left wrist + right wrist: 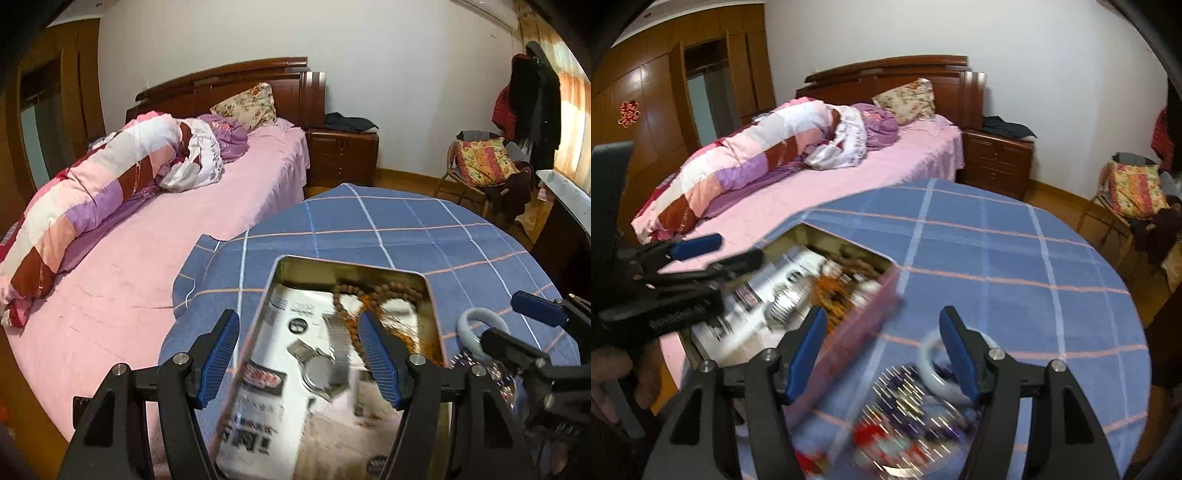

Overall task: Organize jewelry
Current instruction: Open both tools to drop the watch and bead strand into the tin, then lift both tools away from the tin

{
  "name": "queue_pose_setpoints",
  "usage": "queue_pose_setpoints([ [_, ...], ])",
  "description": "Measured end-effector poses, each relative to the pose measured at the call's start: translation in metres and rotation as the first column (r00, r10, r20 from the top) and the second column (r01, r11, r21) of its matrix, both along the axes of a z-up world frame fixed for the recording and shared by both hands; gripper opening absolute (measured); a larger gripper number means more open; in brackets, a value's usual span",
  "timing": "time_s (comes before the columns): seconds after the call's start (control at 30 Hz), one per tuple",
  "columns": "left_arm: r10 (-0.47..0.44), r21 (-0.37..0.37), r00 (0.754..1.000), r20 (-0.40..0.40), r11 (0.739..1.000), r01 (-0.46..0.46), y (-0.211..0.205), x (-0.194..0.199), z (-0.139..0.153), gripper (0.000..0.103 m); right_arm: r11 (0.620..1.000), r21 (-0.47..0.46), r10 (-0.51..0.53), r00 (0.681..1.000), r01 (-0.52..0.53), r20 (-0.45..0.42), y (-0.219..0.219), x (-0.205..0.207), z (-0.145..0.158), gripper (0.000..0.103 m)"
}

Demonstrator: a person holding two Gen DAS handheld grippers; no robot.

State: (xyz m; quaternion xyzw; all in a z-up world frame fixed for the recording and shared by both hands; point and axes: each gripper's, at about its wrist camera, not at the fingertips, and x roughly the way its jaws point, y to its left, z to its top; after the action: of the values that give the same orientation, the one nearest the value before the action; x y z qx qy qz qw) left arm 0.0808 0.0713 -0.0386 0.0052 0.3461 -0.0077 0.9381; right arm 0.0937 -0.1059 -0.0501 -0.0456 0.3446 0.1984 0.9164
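1. Your left hand-held gripper (299, 354) gapes wide over the open tin (426, 284) near the counter's (369, 221) left edge, holding nothing.
2. The tin holds a watch (325, 369) and wooden beads (384, 290).
3. Your right hand-held gripper (882, 354) is wide, empty, over a pale bangle (929, 363) and blurred jewelry right of the tin.

Left gripper (299, 354) jaws apart over open tin (431, 291); watch (325, 365) inside, wooden beads (373, 291) at 1 o'clock.
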Motion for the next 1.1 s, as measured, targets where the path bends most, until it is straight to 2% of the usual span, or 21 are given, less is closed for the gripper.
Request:
queue_pose_setpoints([
  [0.2,-0.046,0.010,0.999,0.005,0.999,0.046,-0.031,-0.026,0.005,0.067,0.996,-0.059,-0.067,0.997,0.066,-0.029,-0.042,-0.027,-0.015,0.067],
  [0.3,-0.062,0.004,0.998,-0.015,0.998,0.062,-0.039,-0.035,0.002,0.067,0.995,-0.038,-0.090,0.995,0.089,-0.044,-0.060,-0.040,-0.018,0.067],
  [0.4,-0.071,0.038,0.997,-0.028,0.997,0.072,-0.043,-0.043,-0.004,0.067,0.997,-0.014,-0.076,0.996,0.075,-0.036,-0.064,-0.055,-0.018,0.067],
  [0.47,-0.056,0.080,0.998,-0.028,0.995,0.058,-0.040,-0.047,-0.007,0.067,0.999,-0.009,-0.033,0.999,0.033,-0.034,-0.055,-0.059,-0.018,0.067],
  [0.53,-0.034,0.091,0.999,-0.024,0.995,0.036,-0.034,-0.053,-0.010,0.067,1.000,-0.016,0.005,1.000,-0.005,-0.030,-0.043,-0.061,-0.019,0.067],
  [0.73,0.014,0.066,0.999,-0.029,0.998,-0.012,-0.016,-0.065,-0.018,0.067,0.992,-0.030,0.121,0.992,-0.122,-0.031,-0.004,-0.065,-0.023,0.063],
  [0.87,0.049,0.020,0.997,-0.063,0.999,-0.048,-0.007,-0.061,-0.025,0.067,0.973,-0.073,0.216,0.976,-0.218,-0.039,0.021,-0.071,-0.030,0.052],
  [1.1,0.041,-0.005,0.998,-0.042,0.999,-0.041,-0.008,-0.075,-0.021,0.067,0.939,-0.126,0.304,0.945,-0.319,-0.125,0.048,-0.070,-0.054,0.037],
])
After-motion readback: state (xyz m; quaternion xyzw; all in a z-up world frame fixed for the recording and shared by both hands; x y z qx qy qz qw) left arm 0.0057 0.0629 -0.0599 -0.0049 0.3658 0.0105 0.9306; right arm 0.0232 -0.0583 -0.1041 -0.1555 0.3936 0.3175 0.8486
